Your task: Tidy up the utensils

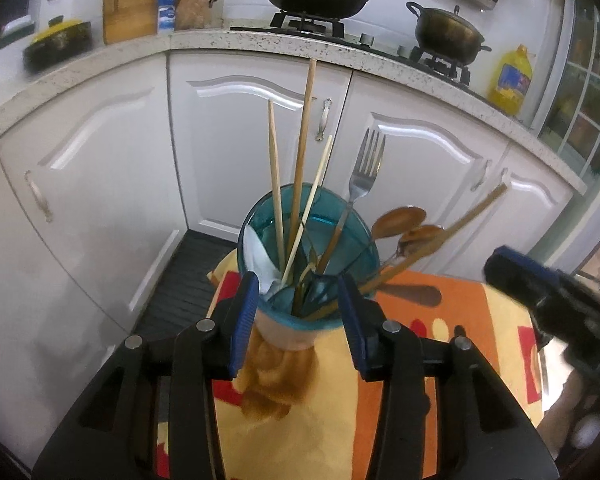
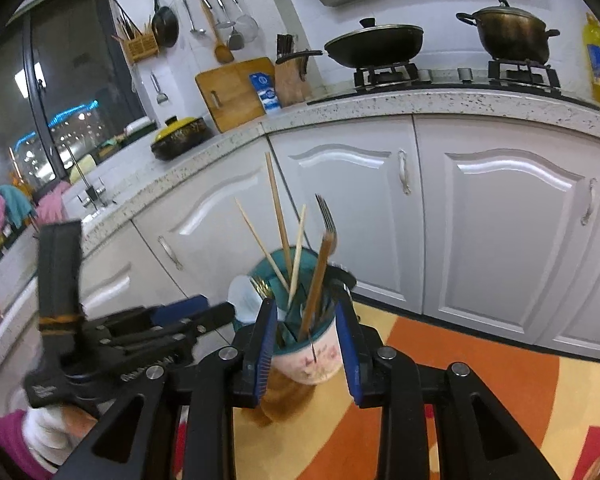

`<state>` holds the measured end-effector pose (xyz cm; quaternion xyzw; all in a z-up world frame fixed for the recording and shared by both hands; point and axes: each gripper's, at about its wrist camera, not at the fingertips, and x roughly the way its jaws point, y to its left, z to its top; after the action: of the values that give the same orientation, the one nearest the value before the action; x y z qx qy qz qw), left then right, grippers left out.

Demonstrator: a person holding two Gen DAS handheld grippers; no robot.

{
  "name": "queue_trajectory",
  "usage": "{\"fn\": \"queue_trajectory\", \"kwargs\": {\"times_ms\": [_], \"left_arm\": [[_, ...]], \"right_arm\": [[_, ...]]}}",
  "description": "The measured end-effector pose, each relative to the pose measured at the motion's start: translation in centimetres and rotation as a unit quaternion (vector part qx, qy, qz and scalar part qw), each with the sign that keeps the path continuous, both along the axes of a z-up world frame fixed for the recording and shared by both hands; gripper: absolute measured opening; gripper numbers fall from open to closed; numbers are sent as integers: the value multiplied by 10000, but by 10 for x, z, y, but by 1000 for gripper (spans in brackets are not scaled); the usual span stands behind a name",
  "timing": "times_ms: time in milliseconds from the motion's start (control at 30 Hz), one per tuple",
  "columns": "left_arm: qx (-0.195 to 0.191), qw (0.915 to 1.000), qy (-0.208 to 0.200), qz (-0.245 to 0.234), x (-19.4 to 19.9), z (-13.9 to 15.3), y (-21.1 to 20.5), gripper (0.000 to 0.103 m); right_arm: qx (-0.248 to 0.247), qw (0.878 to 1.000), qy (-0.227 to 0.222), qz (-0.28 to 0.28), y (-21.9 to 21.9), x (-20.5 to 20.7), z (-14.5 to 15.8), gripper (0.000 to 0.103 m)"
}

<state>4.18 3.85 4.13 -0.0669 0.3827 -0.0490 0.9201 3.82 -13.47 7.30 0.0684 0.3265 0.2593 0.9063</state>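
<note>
Nearest you, your left tool [image 1: 298,294] has its blue pads spread on either side of the teal cup [image 1: 308,240], and from these views you cannot tell whether the pads press its wall or only bracket it. The cup stands upright on the orange and yellow cloth [image 1: 460,312] of the tabletop. If you mean to steady the cup, close gently and low on its body so it does not tip. Your right tool [image 2: 306,312] comes in level from the other side, jaws apart and carrying nothing, with the cup's rim and the fork [image 2: 325,220] between them in its own view. Judging by that, the step in hand is either tidying the fork or backing away from the cup; keep the motion straight up or straight back so you do not rake the leaning pieces. Inside the cup stand the chopsticks [image 1: 300,152], a white spoon [image 1: 260,256] against the near wall, and two wooden spoons [image 1: 400,218] that lean far out to the right, along with one long stick [image 1: 452,224]. These leaners look the likeliest to spill, so nudge them upright last. Both of your hands sit low and forward, roughly facing each other across the cup. Beyond it are the white cabinets [image 1: 236,128] and the stove counter [image 1: 340,50].
</note>
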Motion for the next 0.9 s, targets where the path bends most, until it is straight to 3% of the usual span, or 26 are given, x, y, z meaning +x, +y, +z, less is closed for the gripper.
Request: {"fn": "queue_trajectory", "kwargs": {"times_ms": [300,900], "left_arm": [[311,9993,-75,191,-23,5,-7,40],[551,9979,-210,269,-44,12,-16,40]], "right_arm": [[-312,9992,17,-255,4,-22,-12,40],[-434,9979,50,-484,7,-34,-11,43]]}}
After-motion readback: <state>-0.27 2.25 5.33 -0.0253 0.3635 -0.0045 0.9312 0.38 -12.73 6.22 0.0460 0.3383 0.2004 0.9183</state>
